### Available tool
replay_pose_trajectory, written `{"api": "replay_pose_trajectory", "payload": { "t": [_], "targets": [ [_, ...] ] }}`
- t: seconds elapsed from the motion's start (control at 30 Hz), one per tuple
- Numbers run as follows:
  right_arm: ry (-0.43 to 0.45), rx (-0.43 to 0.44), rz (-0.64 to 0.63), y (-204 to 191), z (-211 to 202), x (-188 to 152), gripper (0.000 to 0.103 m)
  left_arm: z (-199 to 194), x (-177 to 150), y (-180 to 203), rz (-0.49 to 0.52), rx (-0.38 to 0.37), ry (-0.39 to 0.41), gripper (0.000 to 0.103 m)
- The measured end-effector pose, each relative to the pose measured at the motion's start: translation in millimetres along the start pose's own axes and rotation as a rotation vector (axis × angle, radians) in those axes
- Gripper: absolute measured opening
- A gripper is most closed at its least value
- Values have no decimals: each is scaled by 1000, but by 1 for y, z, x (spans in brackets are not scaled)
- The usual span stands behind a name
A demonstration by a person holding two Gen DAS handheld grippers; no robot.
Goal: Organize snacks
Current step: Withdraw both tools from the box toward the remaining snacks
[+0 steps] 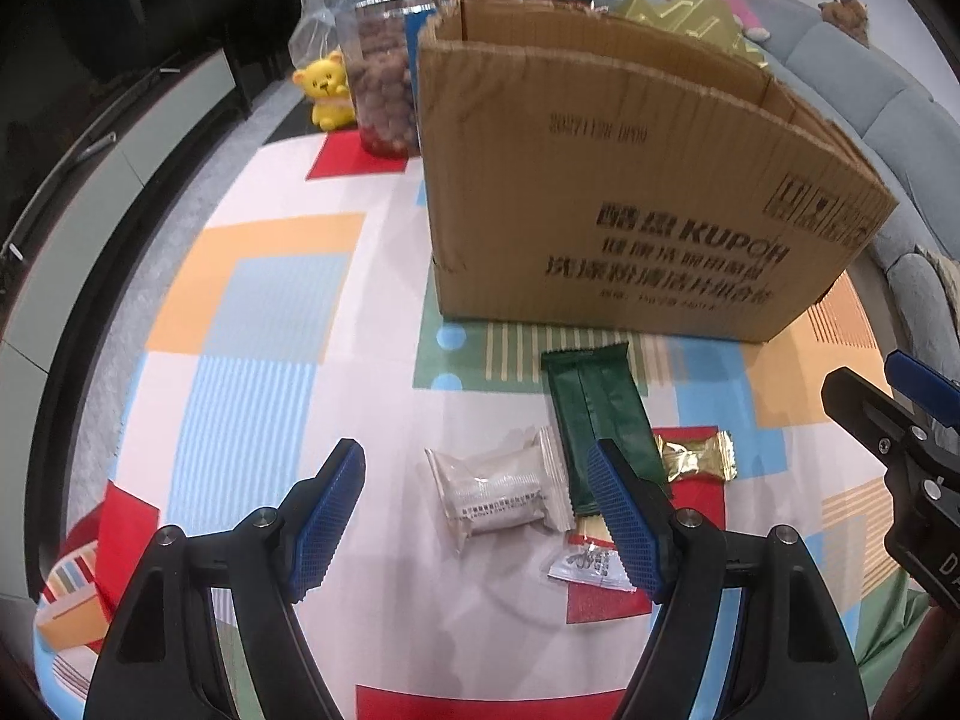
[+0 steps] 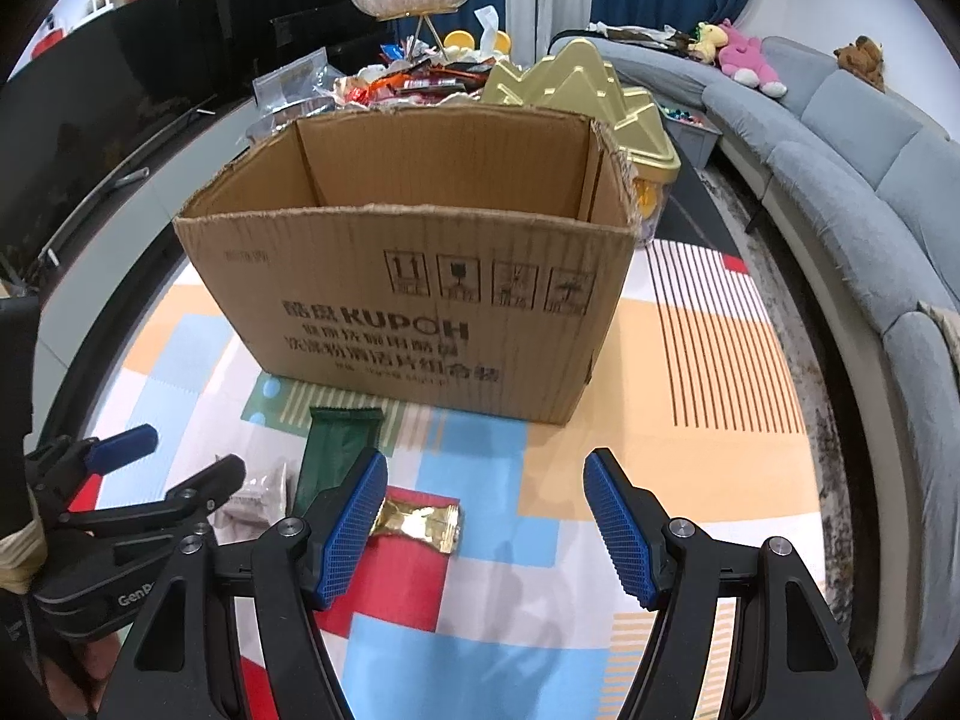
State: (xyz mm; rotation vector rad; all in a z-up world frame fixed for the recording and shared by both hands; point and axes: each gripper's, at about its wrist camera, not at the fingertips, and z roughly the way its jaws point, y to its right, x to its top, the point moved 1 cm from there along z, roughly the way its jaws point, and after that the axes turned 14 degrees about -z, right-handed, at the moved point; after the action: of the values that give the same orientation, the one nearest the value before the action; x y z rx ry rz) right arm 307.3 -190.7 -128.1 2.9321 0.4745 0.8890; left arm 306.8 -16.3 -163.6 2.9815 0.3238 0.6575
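Observation:
An open cardboard box stands on the patterned table; it also shows in the right wrist view. In front of it lie a dark green bar wrapper, a clear packet with a white snack, a gold wrapped candy and a small white and red sachet. My left gripper is open, low over the clear packet. My right gripper is open and empty, with the gold candy by its left finger and the green wrapper further left.
A clear jar of brown snacks and a yellow bear figure stand behind the box at left. A gold ridged container and a pile of snacks sit behind the box. A grey sofa curves along the right.

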Motion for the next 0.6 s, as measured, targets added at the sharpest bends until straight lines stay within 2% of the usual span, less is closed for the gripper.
{"api": "replay_pose_trajectory", "payload": {
  "t": [0.6],
  "targets": [
    [-43,17,8,-2,22,-7,69,35,-12,2,-7,17,-68,76]
  ]
}}
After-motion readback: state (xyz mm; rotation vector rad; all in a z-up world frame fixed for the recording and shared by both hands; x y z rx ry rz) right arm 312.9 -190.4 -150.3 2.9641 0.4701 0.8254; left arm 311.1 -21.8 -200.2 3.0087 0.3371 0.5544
